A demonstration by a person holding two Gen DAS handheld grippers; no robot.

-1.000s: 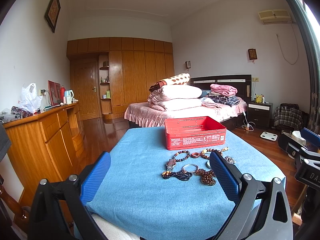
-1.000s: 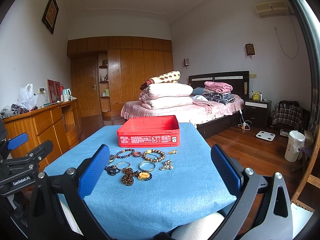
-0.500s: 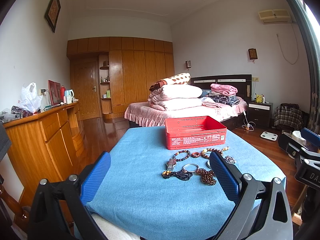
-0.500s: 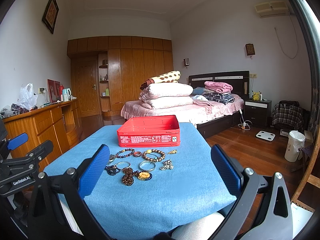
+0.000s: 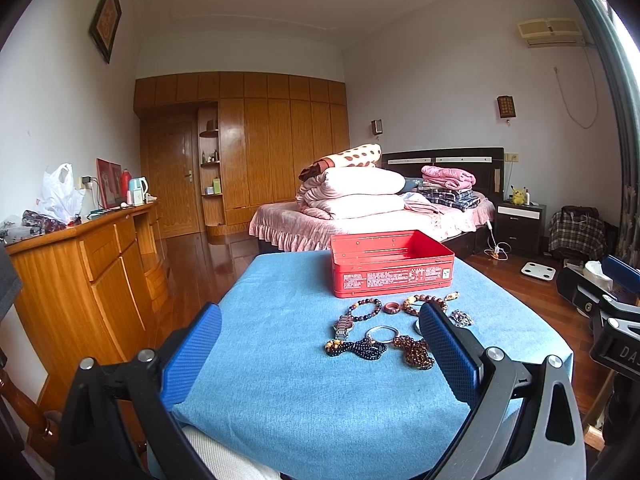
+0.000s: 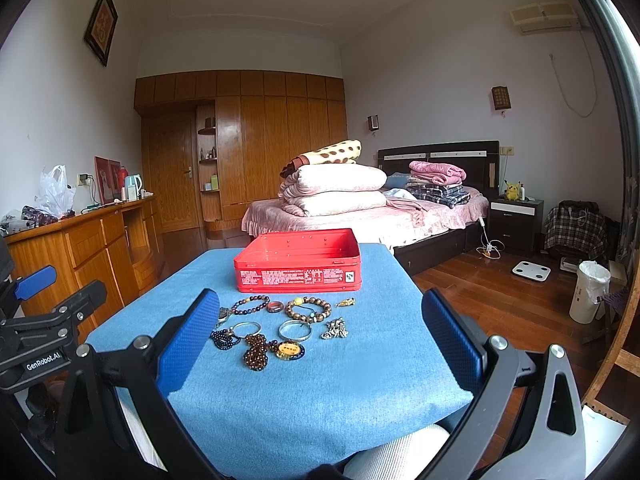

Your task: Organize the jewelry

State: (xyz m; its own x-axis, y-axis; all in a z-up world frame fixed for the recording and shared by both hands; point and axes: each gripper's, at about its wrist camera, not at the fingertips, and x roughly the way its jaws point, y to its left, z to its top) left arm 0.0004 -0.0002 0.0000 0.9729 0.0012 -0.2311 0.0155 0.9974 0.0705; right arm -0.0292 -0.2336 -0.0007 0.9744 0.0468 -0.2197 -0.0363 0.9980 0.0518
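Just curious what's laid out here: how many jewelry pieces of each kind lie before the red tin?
Bead strings: 4
Silver bangles: 2
Ring: 1
Watch: 1
Pendants or charms: 3
Total: 11

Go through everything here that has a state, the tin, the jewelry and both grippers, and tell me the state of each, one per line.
red tin: lid off, open on top, upright on the blue cloth.
jewelry: loose on the cloth in front of the tin, none seen inside.
left gripper: open, holding nothing.
right gripper: open, holding nothing.
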